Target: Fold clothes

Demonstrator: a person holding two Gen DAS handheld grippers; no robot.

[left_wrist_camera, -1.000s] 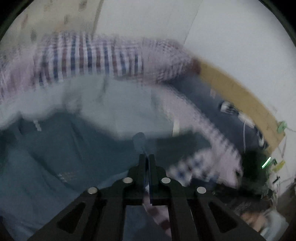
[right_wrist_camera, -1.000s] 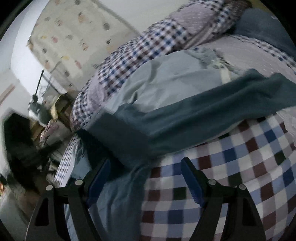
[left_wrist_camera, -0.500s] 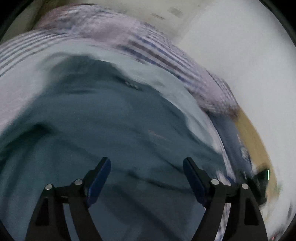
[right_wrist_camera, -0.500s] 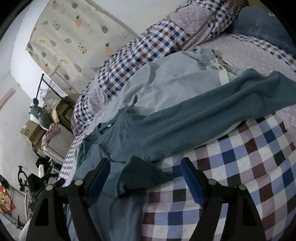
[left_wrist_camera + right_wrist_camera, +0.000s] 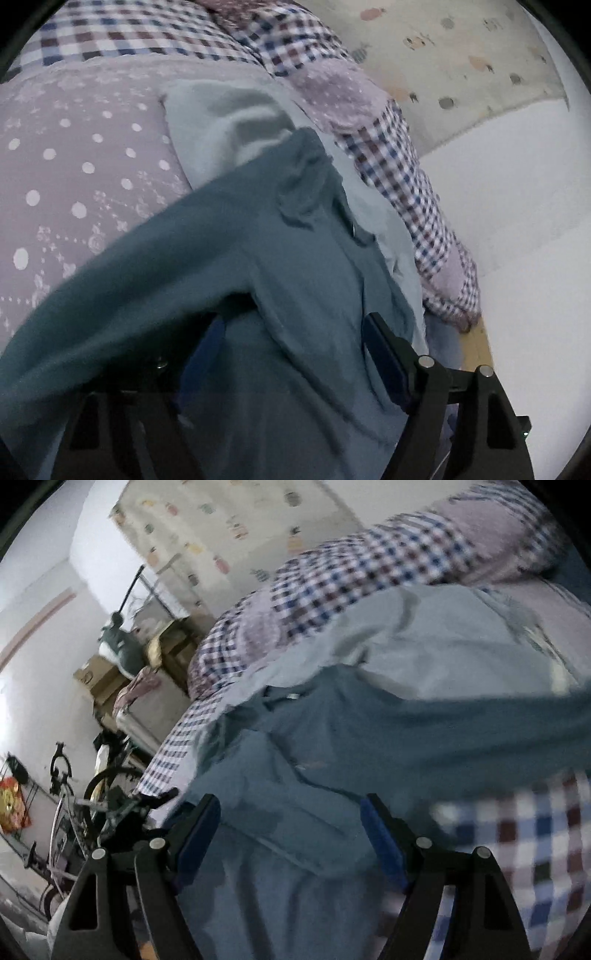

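A teal long-sleeved top (image 5: 258, 266) lies spread on the bed, over a pale grey garment (image 5: 221, 122). My left gripper (image 5: 291, 343) is open right over the teal cloth; a fold of sleeve drapes over its left finger and hides part of it. In the right wrist view the teal top (image 5: 369, 738) stretches across the pale grey garment (image 5: 443, 638), with one sleeve running off to the right. My right gripper (image 5: 290, 823) stands open above the top's lower body, nothing between its fingers.
The bed carries a checked quilt (image 5: 517, 830) and a lilac dotted cover (image 5: 74, 155). A rolled checked duvet (image 5: 388, 147) lies along the wall side. Beyond the bed's end are boxes (image 5: 99, 679), a bicycle (image 5: 92, 812) and a patterned curtain (image 5: 221, 524).
My left gripper went from shut to open and swung round over the teal top. The right gripper moved closer over the top's body, staying open.
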